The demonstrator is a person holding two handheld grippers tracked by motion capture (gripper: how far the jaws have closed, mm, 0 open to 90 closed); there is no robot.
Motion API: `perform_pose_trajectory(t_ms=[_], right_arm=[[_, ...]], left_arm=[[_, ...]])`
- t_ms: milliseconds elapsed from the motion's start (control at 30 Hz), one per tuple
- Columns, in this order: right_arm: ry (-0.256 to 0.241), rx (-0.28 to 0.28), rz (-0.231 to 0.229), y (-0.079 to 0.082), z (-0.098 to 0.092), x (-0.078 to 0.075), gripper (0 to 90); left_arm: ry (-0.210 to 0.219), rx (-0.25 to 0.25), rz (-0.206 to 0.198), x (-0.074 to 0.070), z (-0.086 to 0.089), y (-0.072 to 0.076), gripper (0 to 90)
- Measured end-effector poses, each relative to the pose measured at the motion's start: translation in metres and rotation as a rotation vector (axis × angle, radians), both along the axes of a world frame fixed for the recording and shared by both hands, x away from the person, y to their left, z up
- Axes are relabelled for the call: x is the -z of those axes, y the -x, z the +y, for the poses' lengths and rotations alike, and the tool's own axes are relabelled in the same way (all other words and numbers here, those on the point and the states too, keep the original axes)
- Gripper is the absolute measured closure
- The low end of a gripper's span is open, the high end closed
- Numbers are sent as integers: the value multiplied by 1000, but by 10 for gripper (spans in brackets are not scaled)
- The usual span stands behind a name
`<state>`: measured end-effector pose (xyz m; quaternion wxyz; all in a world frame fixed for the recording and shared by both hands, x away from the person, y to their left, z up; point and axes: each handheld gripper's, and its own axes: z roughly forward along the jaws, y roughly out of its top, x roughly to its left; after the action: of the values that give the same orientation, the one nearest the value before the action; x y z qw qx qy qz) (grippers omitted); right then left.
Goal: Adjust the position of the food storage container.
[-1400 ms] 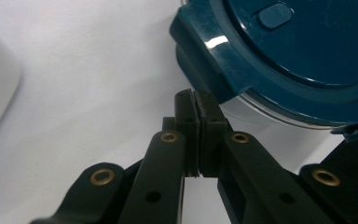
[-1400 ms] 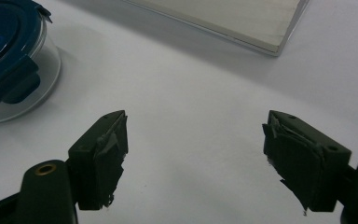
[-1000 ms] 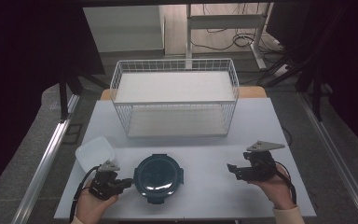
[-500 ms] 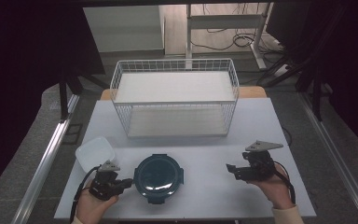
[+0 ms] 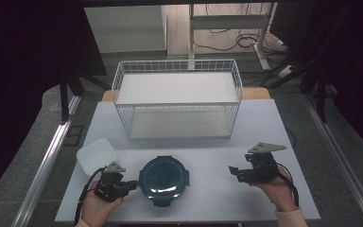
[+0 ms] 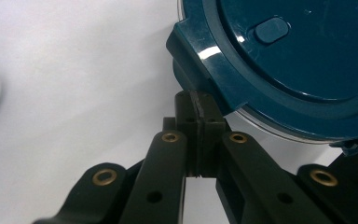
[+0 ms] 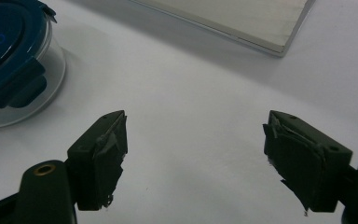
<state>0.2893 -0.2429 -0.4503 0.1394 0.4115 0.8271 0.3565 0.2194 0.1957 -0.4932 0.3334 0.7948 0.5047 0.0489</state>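
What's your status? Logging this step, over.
Left gripper shut, tips at a side latch of the teal-lidded container. Right gripper open, apart, over bare table. Nothing between.

Your round container has a glossy teal plastic lid (image 5: 163, 177) that catches the light, and its clear body (image 7: 25, 95) looks like smooth glass or plastic. Your left gripper (image 6: 196, 105) is matt black plastic with brass-coloured rivets; your right gripper's (image 7: 193, 154) pads (image 7: 109, 154) look rough and frayed at the edges. The table (image 5: 208, 156) under you is smooth matt white, the basket (image 5: 177, 101) is white-coated metal wire, and the small tub (image 5: 96, 154) is translucent, milky plastic
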Motion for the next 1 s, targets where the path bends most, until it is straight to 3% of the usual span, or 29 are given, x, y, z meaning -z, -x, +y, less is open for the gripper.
perform_pose_trajectory(t_ms=[467, 767, 1000], right_arm=[[-7, -2, -4, 0, 1, -3, 214], [-12, -7, -8, -1, 2, -4, 214], [-14, -10, -9, -1, 3, -5, 214]], left_arm=[[-1, 76, 4, -6, -37, -15, 900], [4, 84, 10, -7, -46, -19, 900], [2, 128, 16, -8, -63, -22, 900]])
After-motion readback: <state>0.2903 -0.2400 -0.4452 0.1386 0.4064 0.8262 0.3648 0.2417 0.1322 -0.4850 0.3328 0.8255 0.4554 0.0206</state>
